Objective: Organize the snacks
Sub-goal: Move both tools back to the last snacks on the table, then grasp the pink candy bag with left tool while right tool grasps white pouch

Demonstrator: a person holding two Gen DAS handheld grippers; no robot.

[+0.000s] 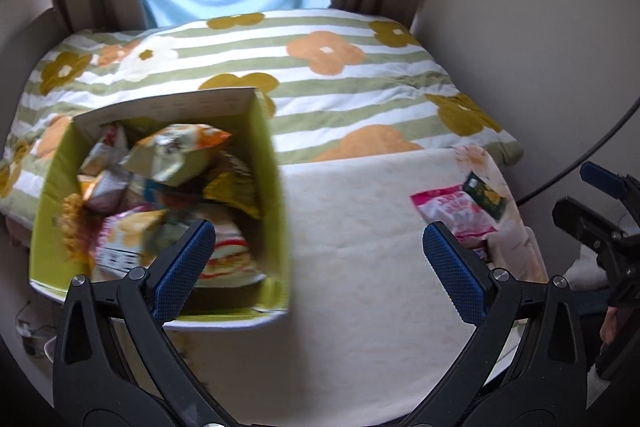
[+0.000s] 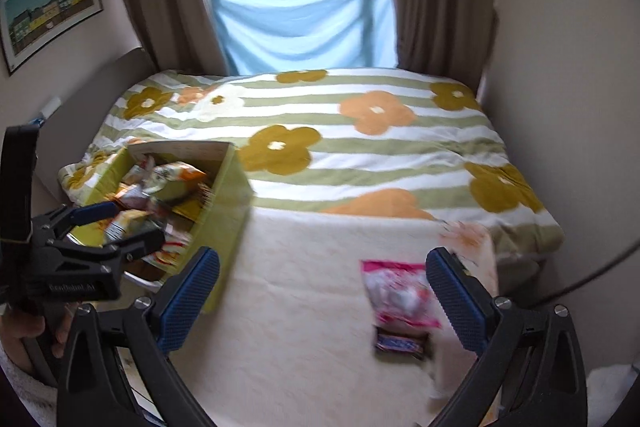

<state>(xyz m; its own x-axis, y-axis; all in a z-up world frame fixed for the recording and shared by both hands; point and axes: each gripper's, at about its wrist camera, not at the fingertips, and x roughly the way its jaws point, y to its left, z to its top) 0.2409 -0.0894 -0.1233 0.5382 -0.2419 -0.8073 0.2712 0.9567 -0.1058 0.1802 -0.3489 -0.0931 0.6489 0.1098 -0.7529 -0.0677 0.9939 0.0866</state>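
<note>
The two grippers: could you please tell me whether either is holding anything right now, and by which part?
Nothing is held. The left gripper and the right gripper are both open and empty above the bed; the pink packet lies untouched.

A green cardboard box [image 1: 264,163] stands open on the bed, piled with snack bags, a pale green and orange bag [image 1: 176,153] lying tilted on top. Well apart to its right, a pink packet [image 2: 400,293] lies flat on the cream blanket, a small dark bar [image 2: 402,343] touching its near end.
</note>
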